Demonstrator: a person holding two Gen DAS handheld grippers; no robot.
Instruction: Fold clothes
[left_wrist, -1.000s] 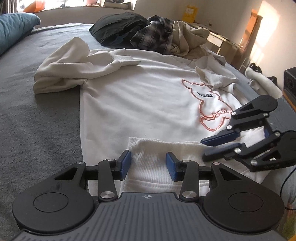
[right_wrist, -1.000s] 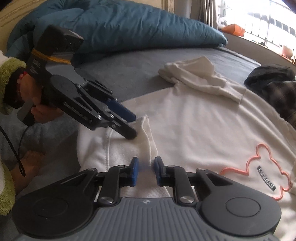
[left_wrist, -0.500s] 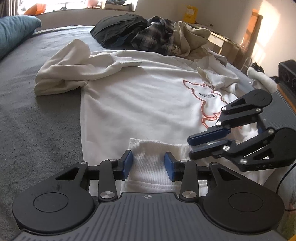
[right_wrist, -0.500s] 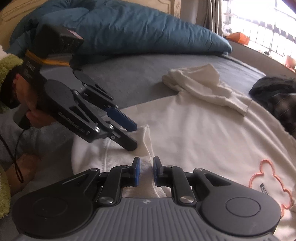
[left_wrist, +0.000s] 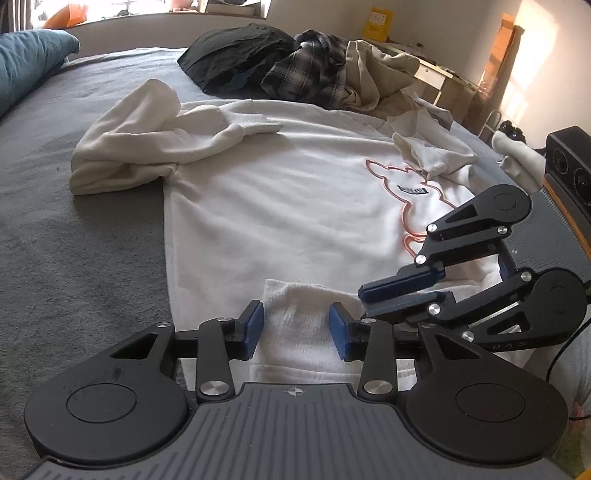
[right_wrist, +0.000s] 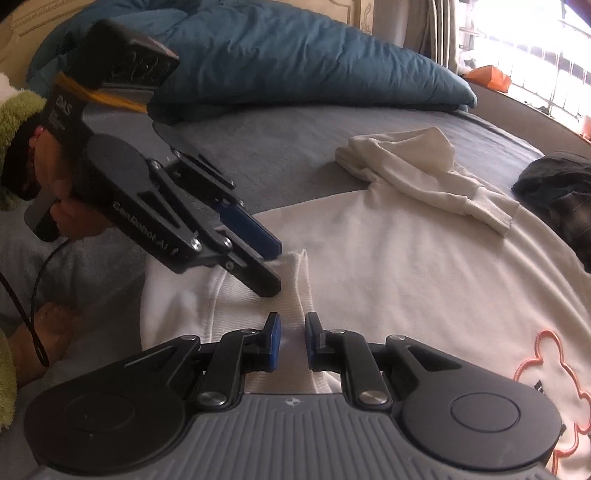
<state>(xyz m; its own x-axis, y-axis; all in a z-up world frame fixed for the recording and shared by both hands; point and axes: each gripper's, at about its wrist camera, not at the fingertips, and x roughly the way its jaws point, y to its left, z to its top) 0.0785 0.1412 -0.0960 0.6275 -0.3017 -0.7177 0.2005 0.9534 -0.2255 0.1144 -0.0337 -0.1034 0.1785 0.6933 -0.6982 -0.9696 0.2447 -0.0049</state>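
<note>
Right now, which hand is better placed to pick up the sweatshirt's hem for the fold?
Right, probably. The right tongs are closing with a raised ridge of the ribbed hem between them. The left tongs are opening, set wide over flatter hem on the white sweatshirt.

You're working on a bed with a grey cover (left_wrist: 66, 229). Teal duvet (right_wrist: 295, 62) bunched at the headboard (right_wrist: 22, 26). Bright window with railing (right_wrist: 535, 48) beyond the far side, blown out. Cream wall (left_wrist: 443, 22), sunlit patch (left_wrist: 535, 55), wooden desk (left_wrist: 447, 79), black speaker (left_wrist: 570, 166).
</note>
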